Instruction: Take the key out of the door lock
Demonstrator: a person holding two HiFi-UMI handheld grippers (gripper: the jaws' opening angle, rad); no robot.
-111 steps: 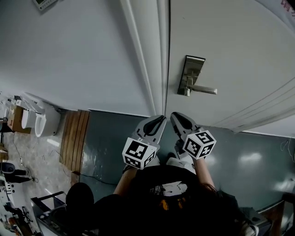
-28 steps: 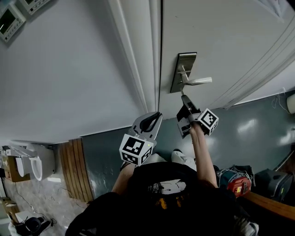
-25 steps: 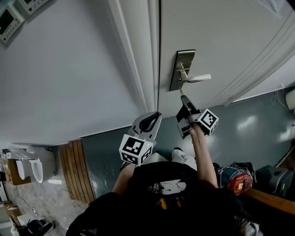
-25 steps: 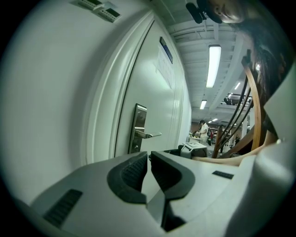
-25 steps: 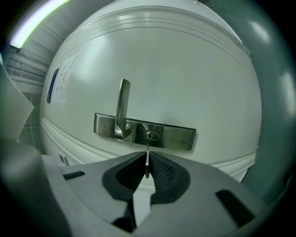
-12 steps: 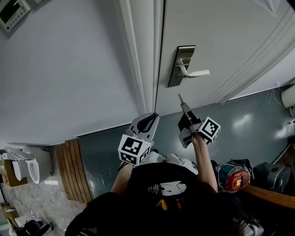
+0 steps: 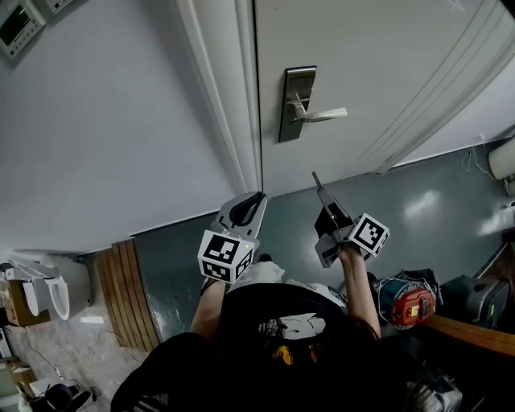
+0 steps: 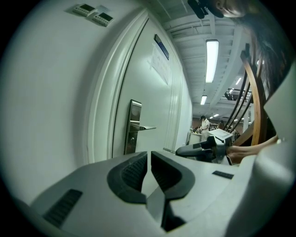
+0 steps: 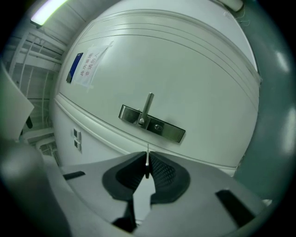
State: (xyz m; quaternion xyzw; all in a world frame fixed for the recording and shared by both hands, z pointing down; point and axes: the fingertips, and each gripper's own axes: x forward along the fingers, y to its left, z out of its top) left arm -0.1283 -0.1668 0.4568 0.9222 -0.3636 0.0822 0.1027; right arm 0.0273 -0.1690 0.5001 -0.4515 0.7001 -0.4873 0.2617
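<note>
The silver lock plate (image 7: 296, 103) with its lever handle (image 7: 319, 117) sits on the white door (image 7: 386, 72). My right gripper (image 7: 320, 191) hangs below the plate, away from the door, shut on a thin metal key (image 7: 315, 178). In the right gripper view the key (image 9: 147, 159) stands edge-on between the pads of the right gripper (image 9: 147, 169), pointing at the lock plate (image 9: 152, 124). My left gripper (image 7: 256, 198) is lower left, shut and empty, and its own view shows the left gripper (image 8: 149, 159) with pads together. That view also shows the right gripper (image 8: 201, 149).
The door frame (image 7: 237, 96) runs left of the lock. Wall panels (image 7: 20, 24) hang at the upper left. Wooden slats (image 7: 121, 298) lie on the floor at left, a red tool (image 7: 410, 306) at right. A paper notice (image 9: 90, 65) is stuck on the door.
The right gripper has drawn back from the lock plate toward me with the key in its jaws. The left gripper has barely shifted. The head view has swung slightly.
</note>
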